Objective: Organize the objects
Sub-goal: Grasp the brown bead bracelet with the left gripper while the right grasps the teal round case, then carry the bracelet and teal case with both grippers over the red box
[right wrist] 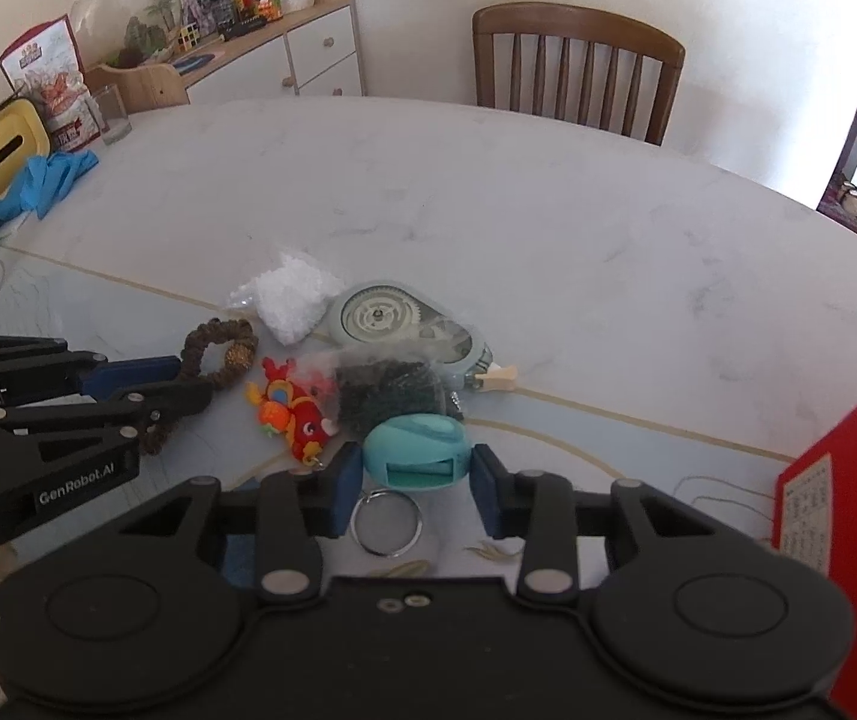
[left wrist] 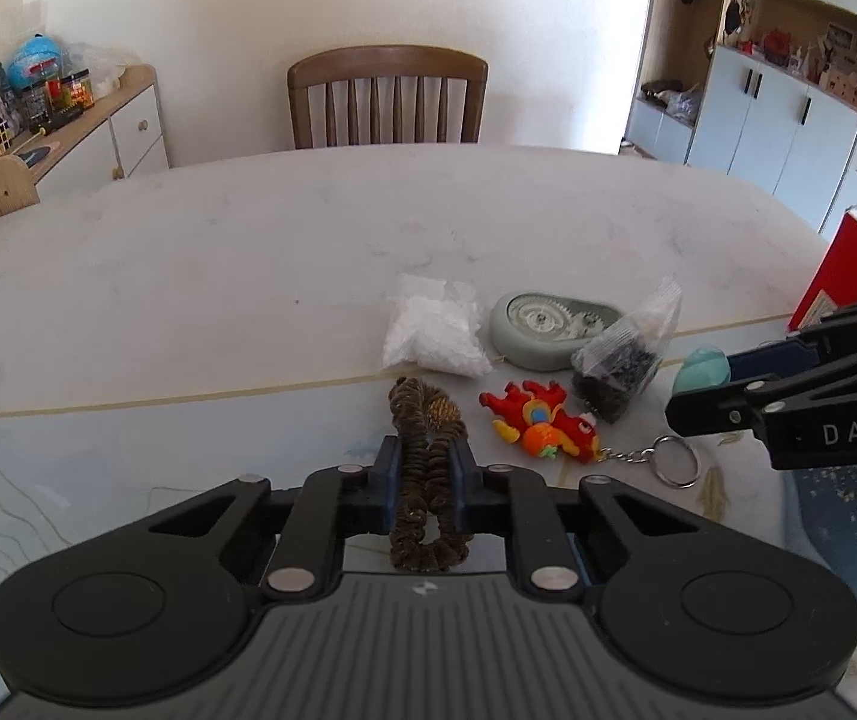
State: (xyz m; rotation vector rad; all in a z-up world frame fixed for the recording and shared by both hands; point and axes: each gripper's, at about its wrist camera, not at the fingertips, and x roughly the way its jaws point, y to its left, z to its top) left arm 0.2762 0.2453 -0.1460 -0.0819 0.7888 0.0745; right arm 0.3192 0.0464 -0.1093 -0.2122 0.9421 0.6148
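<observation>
Partly hidden, brown scrunchie (left wrist: 428,468) pinched in left jaws; right jaws spread around teal punch (right wrist: 415,453).

My left gripper (left wrist: 425,468) is closed, its blue pads (left wrist: 389,471) pressed in from both sides on what they hold. My right gripper (right wrist: 416,483) sits low with fingers (right wrist: 344,489) spread apart, reaching in from my right.

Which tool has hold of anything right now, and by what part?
The left tool is shut on the brown scrunchie, pinching both strands of its loop. The right tool is open around the teal punch, not gripping it.
</observation>
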